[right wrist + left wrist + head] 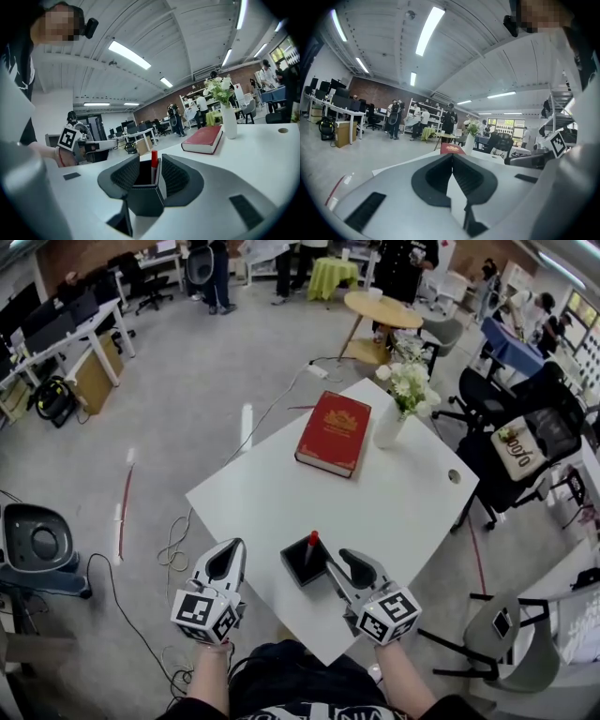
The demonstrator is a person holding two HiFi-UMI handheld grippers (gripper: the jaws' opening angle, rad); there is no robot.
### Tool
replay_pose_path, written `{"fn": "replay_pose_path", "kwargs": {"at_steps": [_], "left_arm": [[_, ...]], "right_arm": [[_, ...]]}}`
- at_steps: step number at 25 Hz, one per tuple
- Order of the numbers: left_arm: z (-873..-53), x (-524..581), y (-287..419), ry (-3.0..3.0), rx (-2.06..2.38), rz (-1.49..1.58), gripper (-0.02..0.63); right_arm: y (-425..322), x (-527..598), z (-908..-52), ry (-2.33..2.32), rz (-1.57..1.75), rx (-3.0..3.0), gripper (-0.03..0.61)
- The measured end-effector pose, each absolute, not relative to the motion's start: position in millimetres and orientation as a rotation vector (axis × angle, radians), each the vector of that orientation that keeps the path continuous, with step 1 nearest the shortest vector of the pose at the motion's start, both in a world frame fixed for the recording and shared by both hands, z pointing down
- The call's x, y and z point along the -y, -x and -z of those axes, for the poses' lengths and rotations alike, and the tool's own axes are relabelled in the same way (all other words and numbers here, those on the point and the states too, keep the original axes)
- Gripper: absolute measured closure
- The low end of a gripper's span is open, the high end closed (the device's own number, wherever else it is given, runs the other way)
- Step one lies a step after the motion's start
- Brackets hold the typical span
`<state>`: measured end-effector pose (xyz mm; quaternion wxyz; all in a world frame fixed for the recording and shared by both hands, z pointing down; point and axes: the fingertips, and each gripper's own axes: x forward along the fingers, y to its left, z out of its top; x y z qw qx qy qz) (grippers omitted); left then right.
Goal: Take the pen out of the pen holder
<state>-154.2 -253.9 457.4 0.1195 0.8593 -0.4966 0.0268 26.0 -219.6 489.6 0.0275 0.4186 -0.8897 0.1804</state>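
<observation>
Pen holder (300, 567) with red-capped pen (312, 541) upright inside is seemingly clamped by the part-open right gripper (151, 174) at the table's (403, 507) 6 o'clock edge, so the left gripper (228, 561), closed and empty at the holder's 9 o'clock, is best opened for the cap.
</observation>
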Motion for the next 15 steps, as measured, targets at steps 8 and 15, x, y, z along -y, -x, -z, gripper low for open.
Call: {"fn": "replay_pose_path", "kwargs": {"at_steps": [8, 15], "left_arm": [[-466.2, 260.8, 159.0, -2.470, 1.480, -0.062, 0.609], [-472.9, 247.2, 160.6, -2.382, 1.566, -0.058, 0.609]], "right_arm": [[-11.1, 238.5, -490.4, -1.156, -0.417, 2.724, 0.422], [-14.4, 249.3, -494.1, -1.012, -0.405, 2.732, 0.422]]}}
